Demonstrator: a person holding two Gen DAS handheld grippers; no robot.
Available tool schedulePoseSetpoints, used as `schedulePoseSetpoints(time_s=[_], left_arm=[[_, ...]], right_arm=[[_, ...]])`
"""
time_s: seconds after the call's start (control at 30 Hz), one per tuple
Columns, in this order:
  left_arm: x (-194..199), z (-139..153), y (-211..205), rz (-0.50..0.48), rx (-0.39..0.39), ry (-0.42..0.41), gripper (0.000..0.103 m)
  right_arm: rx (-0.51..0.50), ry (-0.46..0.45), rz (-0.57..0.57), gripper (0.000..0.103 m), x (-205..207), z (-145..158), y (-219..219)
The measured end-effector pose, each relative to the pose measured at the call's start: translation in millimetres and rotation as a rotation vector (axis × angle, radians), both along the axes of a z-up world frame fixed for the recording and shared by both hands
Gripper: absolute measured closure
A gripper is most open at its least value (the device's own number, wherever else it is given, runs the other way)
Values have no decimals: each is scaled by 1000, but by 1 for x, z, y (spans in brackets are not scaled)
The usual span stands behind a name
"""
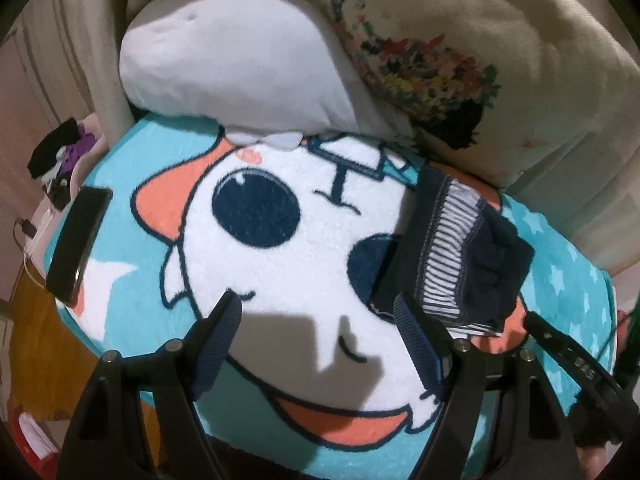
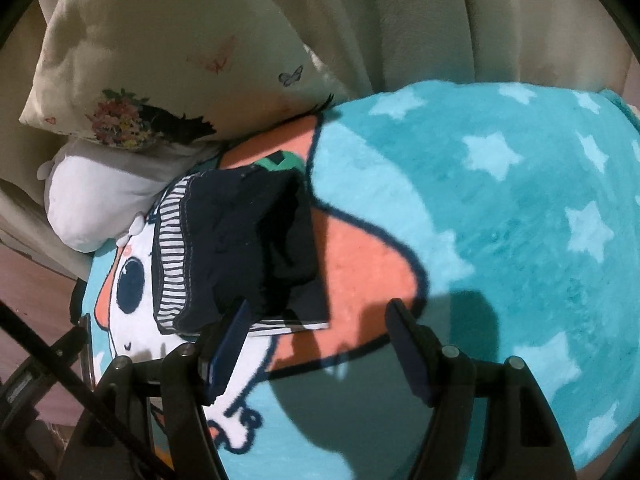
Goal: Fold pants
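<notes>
Pants [image 1: 452,256] look pretty much folded already, sitting as a compact navy bundle with a striped band showing, on the cartoon blanket [image 1: 280,264] over toward the pillows. Both tongs are wide open and holding nothing: left gripper [image 1: 320,312] hovers over the white face print just beside the bundle's near edge, right gripper [image 2: 320,312] has its left finger right at the bundle's near corner, can't tell if it's actually touching.

If I'm finishing this, I'd say the job now is tidying: press the stack flat, square up the loose striped edge poking out at the bottom, and back out slow so the fleece doesn't drag the layers apart. Plush surface means it'll slump easily.

Writing-wise, nothing on the pants I can read. Some small white lettering on the other gripper's arm in the left view, too blurry. Phone [image 1: 78,246] lying near the blanket edge, screen dark.
</notes>
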State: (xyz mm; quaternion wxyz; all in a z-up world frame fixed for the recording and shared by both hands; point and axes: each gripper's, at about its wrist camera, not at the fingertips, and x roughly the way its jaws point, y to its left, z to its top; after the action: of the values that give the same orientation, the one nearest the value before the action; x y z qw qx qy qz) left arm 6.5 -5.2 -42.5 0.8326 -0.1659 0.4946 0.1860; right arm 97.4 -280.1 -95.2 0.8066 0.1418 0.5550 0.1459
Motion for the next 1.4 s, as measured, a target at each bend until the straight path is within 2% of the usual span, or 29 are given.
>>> schedulePoseSetpoints(time_s=[0.13, 0.37, 0.73, 1.03, 1.4], left_arm=[[8, -22, 0, 10, -102, 48, 25], [21, -28, -13, -19, -104, 64, 25], [21, -22, -22, -24, 69, 82, 25], [17, -24, -21, -14, 104, 103, 25], [14, -31, -30, -45, 102, 111, 25]], right_arm=[[-13, 27, -10, 28, 1, -9, -13], [-17, 33, 1, 28, 7, -13, -21], [-6, 60, 35, 28, 15, -22, -13], [-11, 82, 47, 28, 13, -29, -10], [-30, 94, 17, 27, 3, -30, -20]])
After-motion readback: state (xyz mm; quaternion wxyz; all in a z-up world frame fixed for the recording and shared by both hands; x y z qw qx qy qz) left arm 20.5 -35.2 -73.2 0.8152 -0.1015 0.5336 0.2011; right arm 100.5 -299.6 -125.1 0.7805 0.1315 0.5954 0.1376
